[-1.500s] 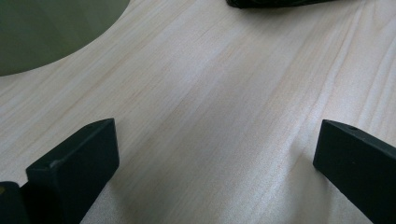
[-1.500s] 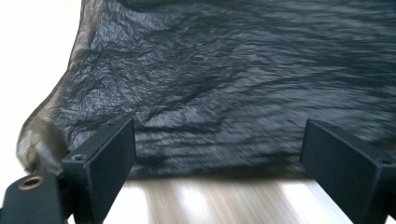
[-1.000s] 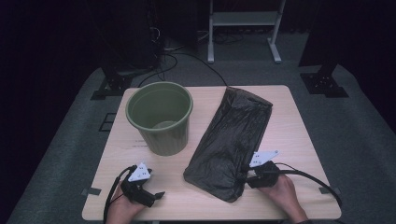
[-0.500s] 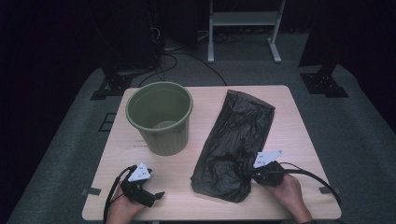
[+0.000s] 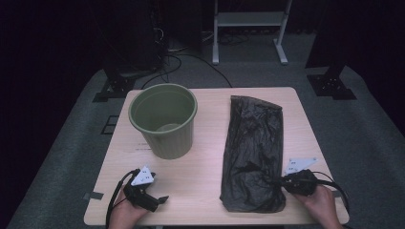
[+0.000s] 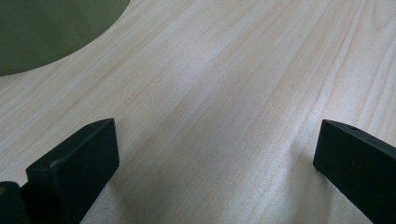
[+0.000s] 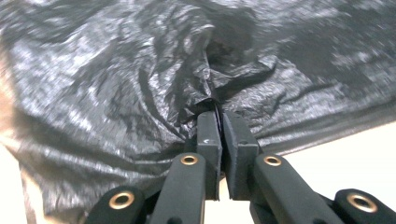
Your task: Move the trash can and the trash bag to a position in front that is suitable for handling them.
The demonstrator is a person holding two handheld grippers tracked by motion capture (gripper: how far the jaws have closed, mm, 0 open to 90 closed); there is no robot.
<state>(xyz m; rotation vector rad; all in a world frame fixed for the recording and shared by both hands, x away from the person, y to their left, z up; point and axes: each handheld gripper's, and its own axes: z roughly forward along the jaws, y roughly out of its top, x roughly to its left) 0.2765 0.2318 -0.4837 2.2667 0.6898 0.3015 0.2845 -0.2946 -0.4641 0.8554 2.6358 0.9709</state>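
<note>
On the light wooden table (image 5: pixel 205 157) there is one round green plastic bucket (image 5: pixel 164 120) and one crumpled black plastic bag (image 5: pixel 253 152), and two grippers are held over the near edge. The bucket stands upright on the left half of the table. The bag lies flat and long on the right half, from the far edge toward the near edge, well apart from the bucket. The right gripper (image 7: pixel 218 114) comes from the right side, held low by one hand (image 5: pixel 317 202), and its jaws are pressed together on a pinched fold of the bag near the bag's near end; the jaws have just been closing on it. The left gripper (image 5: pixel 161 199) rests low at the near left corner in the other hand, its jaws wide apart over bare wood, with nothing between them.
</note>
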